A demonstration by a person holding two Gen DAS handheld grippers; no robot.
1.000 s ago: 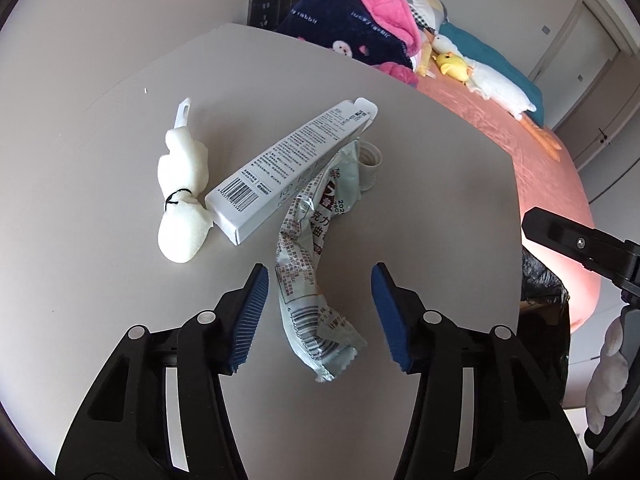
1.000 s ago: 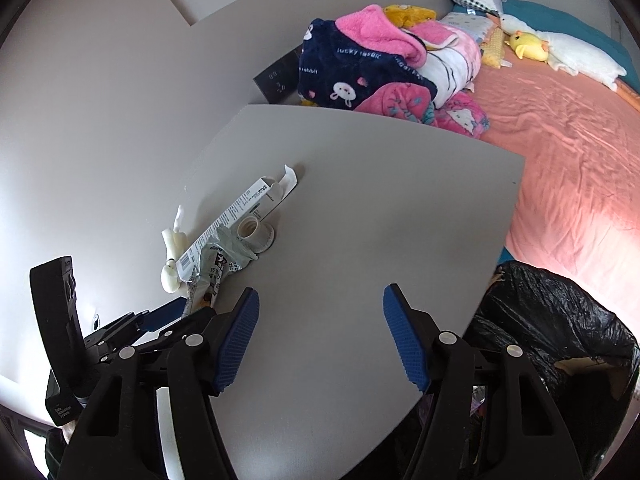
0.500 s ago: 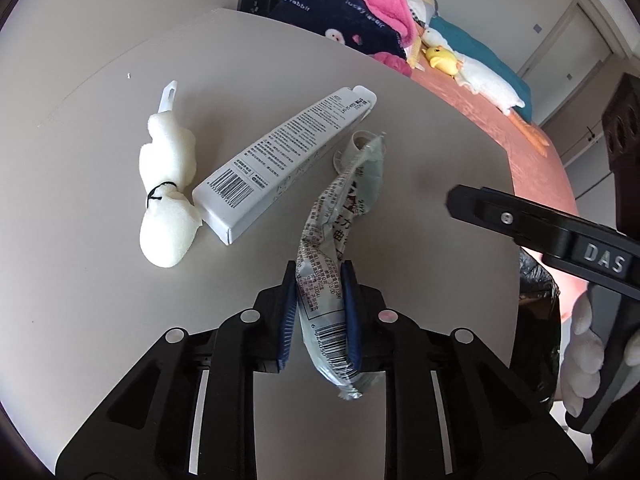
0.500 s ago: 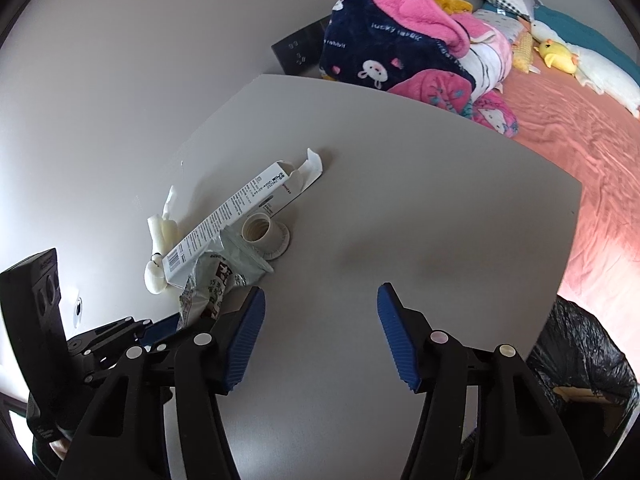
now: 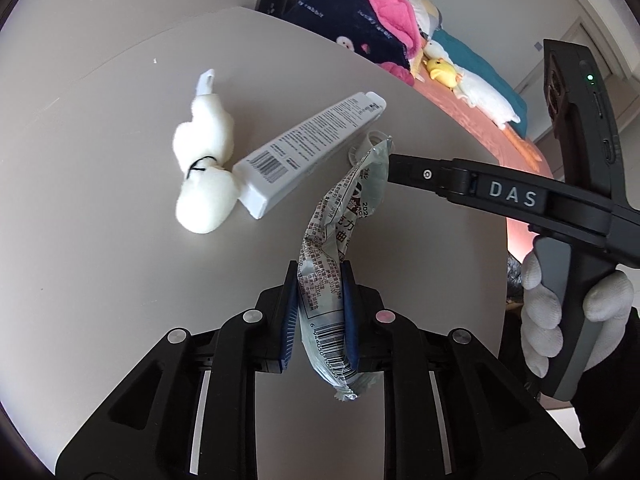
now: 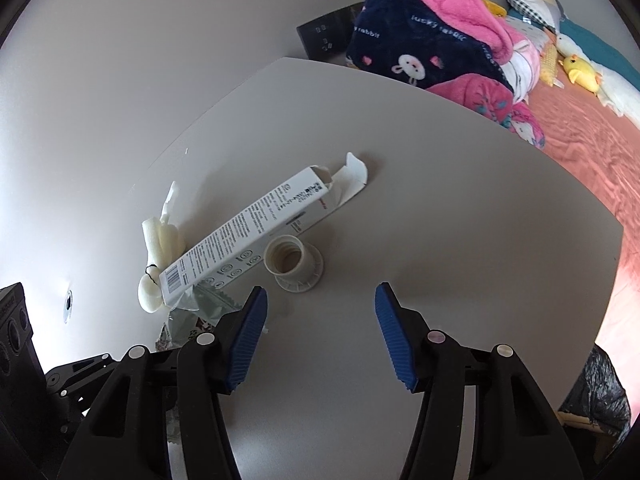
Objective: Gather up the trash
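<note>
My left gripper (image 5: 320, 280) is shut on a crumpled silver-green snack wrapper (image 5: 344, 216) and holds it lifted off the grey table (image 5: 100, 240). A long white carton (image 5: 312, 148) with a barcode lies on the table beside a white foam wad (image 5: 206, 172). In the right wrist view my right gripper (image 6: 320, 312) is open and empty, just short of a small white cap (image 6: 294, 266) that stands by the carton (image 6: 248, 236). The foam wad (image 6: 160, 252) and a bit of the wrapper (image 6: 200, 308) show at the left.
A bed with a salmon sheet (image 6: 580, 152), a navy and pink blanket pile (image 6: 432, 40) and plush toys lies beyond the table. A black trash bag (image 6: 596, 396) sits below the table's right edge. The right gripper's handle and gloved hand (image 5: 560, 312) are at the right.
My left gripper closed on the wrapper and lifted it off the table. My right gripper moved forward toward the white cap and the carton, staying open.
</note>
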